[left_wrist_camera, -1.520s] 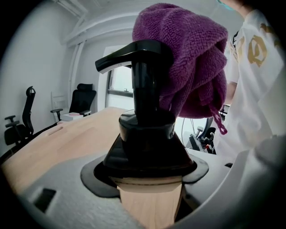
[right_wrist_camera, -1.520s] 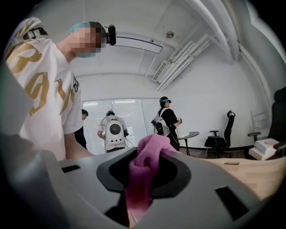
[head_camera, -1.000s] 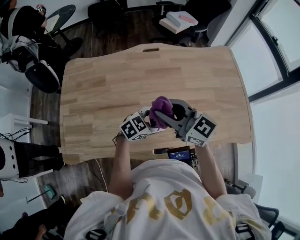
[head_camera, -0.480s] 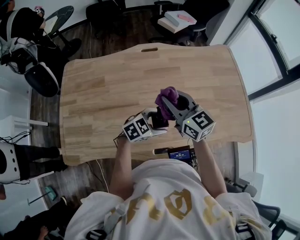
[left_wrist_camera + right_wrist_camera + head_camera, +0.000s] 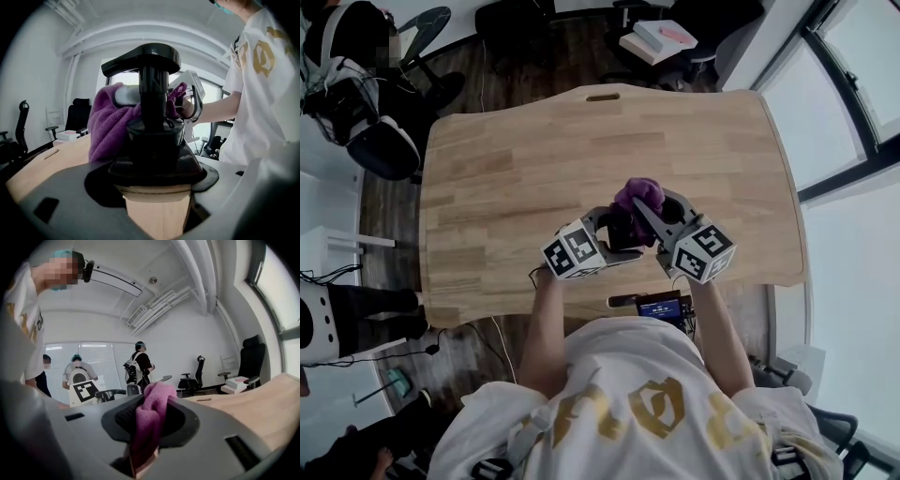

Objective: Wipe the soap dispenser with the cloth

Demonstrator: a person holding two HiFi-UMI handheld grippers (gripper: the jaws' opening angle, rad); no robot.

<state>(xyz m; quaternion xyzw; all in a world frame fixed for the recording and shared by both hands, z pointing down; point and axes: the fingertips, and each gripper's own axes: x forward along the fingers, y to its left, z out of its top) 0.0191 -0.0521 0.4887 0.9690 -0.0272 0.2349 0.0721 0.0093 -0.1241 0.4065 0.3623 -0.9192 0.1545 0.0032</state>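
Purple cloth [image 5: 639, 197] has slid a bit right over the wooden table [image 5: 506, 169] in the head view. The left gripper [image 5: 152, 182] squeezes the black soap dispenser [image 5: 153, 136], cloth touching its neck; the right gripper [image 5: 146, 427] pinches the cloth tight.

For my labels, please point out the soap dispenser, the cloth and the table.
soap dispenser [image 5: 145, 58], left gripper view, black pump head
cloth [image 5: 150, 423], right gripper view, middle fold
table [image 5: 516, 169], head view, bare wood

The soap dispenser [image 5: 151, 89] shines black, smooth glossy plastic by the look of it. The purple cloth [image 5: 105, 124] is soft, nubbly terry, quite matt. The table [image 5: 516, 169] is pale jointed wood, satin-smooth. The left gripper [image 5: 154, 180] and right gripper [image 5: 146, 427] wear matt grey plastic shells.
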